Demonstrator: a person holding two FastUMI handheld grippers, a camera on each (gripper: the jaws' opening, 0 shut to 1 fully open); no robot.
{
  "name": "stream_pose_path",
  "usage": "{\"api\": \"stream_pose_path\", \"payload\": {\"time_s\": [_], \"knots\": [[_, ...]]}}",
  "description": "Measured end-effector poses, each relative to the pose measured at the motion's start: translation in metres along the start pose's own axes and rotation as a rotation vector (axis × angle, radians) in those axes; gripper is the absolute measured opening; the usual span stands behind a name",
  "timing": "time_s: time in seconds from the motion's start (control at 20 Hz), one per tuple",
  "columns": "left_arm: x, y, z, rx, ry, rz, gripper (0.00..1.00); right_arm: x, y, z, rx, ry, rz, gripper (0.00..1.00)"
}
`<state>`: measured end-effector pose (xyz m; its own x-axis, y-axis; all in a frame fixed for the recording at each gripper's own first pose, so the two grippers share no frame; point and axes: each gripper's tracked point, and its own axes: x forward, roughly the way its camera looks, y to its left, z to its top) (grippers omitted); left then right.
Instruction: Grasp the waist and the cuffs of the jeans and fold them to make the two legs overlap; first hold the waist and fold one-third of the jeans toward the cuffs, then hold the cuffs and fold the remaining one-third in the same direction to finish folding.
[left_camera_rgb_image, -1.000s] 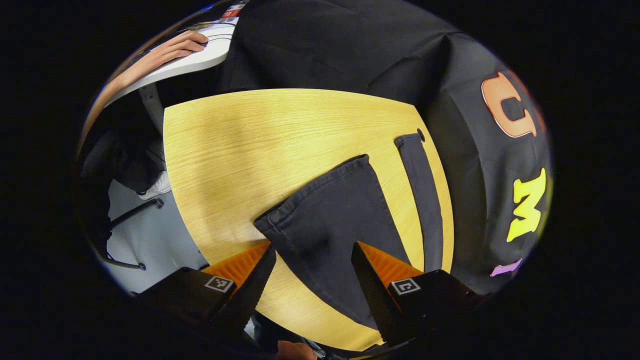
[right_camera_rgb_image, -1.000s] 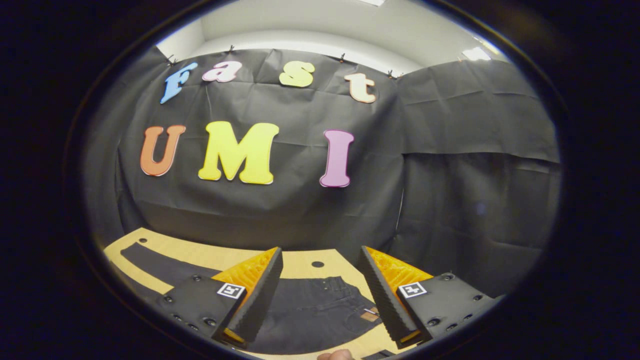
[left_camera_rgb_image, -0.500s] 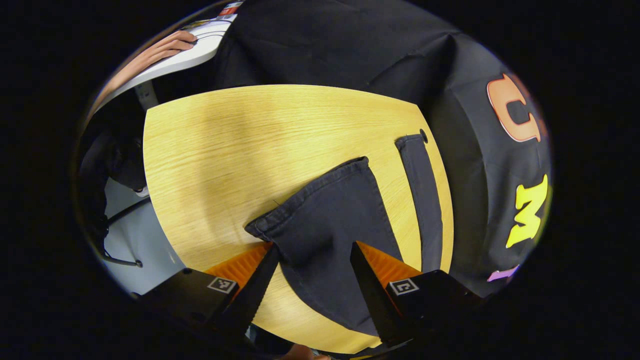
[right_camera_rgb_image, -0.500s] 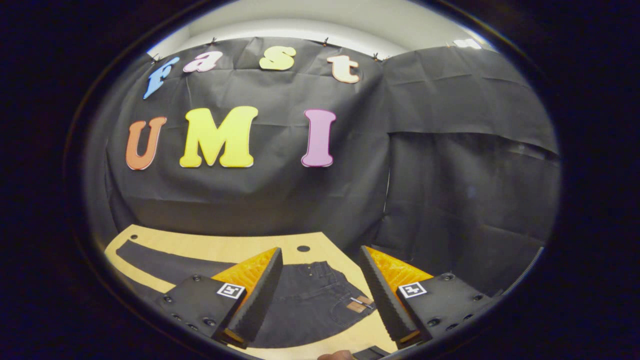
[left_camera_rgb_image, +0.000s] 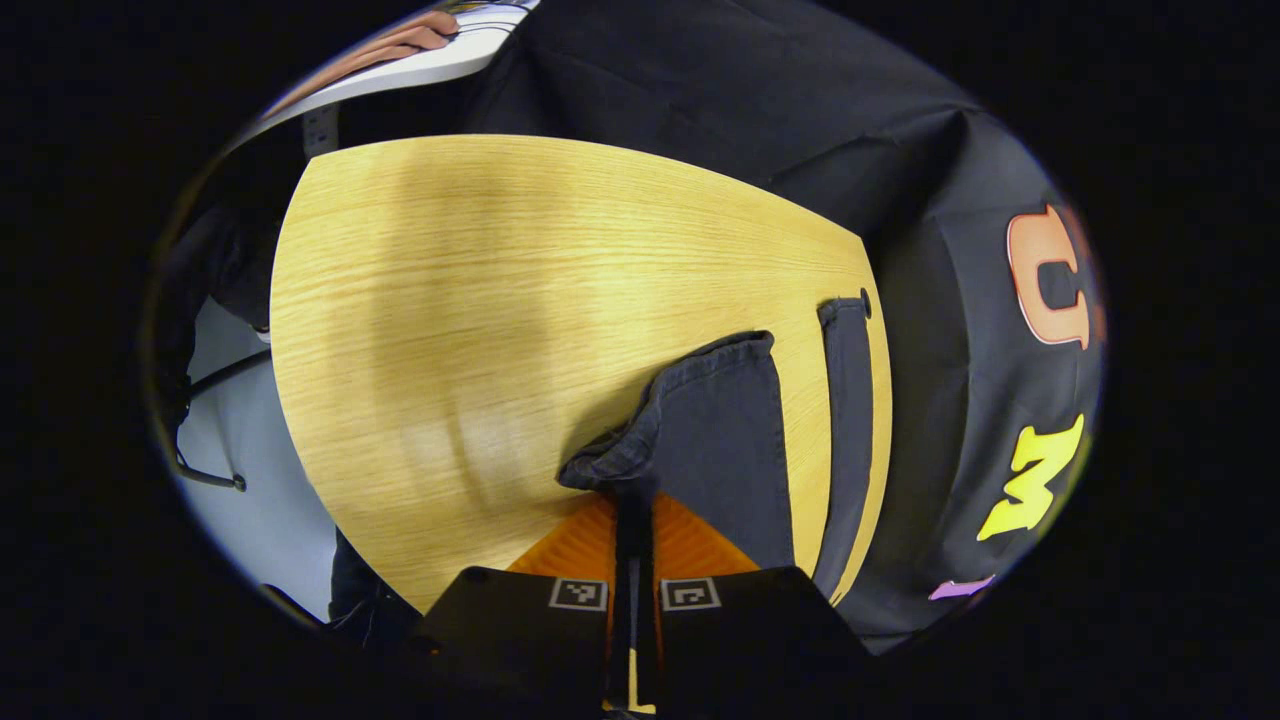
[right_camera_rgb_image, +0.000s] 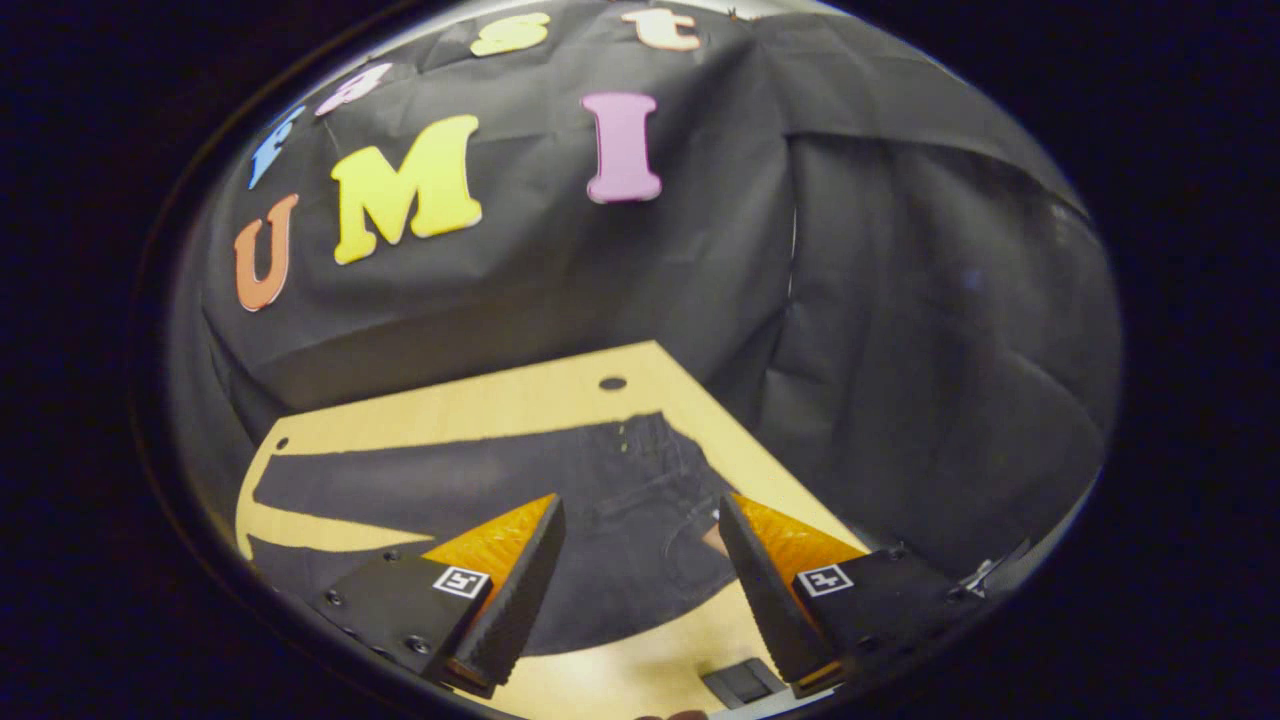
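the left claw (left_camera_rgb_image: 632, 500) is clenched on a cuff of the jeans (left_camera_rgb_image: 715, 440), bunching it on the tabletop (left_camera_rgb_image: 480, 300). the right claw (right_camera_rgb_image: 640, 560) hangs released above the waist (right_camera_rgb_image: 650, 480).

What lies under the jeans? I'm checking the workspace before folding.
The jeans lie on a wooden table. The table's bare parts show nothing else; whatever the cloth covers is hidden.

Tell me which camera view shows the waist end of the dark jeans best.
The right gripper view: the dark denim jeans' waist end lies flat on the yellow wooden table, seen between the open jaws of the right gripper. The left gripper view shows the cuff end, pinched by the left gripper.
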<state>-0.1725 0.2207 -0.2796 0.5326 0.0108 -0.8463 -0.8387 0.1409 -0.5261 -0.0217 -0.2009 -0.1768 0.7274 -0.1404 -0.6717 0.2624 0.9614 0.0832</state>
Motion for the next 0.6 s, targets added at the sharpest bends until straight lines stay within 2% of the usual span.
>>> {"api": "stream_pose_path", "payload": {"time_s": [0.05,0.15,0.2,0.25,0.35,0.55,0.6], "knots": [[0.0,0.0,0.0,0.006,-0.002,0.006,0.05,0.011,-0.011,-0.01,0.03,0.071,-0.022,0.96],[0.0,0.0,0.0,0.0,0.0,0.01,0.05,0.033,-0.035,-0.03,0.132,0.173,-0.075,0.93],[0.0,0.0,0.0,-0.005,0.0,0.009,0.05,0.043,-0.043,-0.04,0.206,0.225,-0.09,0.94],[0.0,0.0,0.001,-0.01,-0.001,0.008,0.05,0.053,-0.048,-0.051,0.281,0.276,-0.099,0.99],[0.0,0.0,0.001,-0.011,-0.008,0.014,0.05,0.063,-0.058,-0.063,0.409,0.354,-0.105,0.99],[0.001,0.0,0.0,-0.031,-0.011,0.038,0.05,0.086,-0.058,-0.073,0.602,0.42,-0.097,0.99],[0.001,0.0,0.0,-0.042,-0.009,0.041,0.05,0.092,-0.058,-0.077,0.617,0.424,-0.099,0.94]]}}
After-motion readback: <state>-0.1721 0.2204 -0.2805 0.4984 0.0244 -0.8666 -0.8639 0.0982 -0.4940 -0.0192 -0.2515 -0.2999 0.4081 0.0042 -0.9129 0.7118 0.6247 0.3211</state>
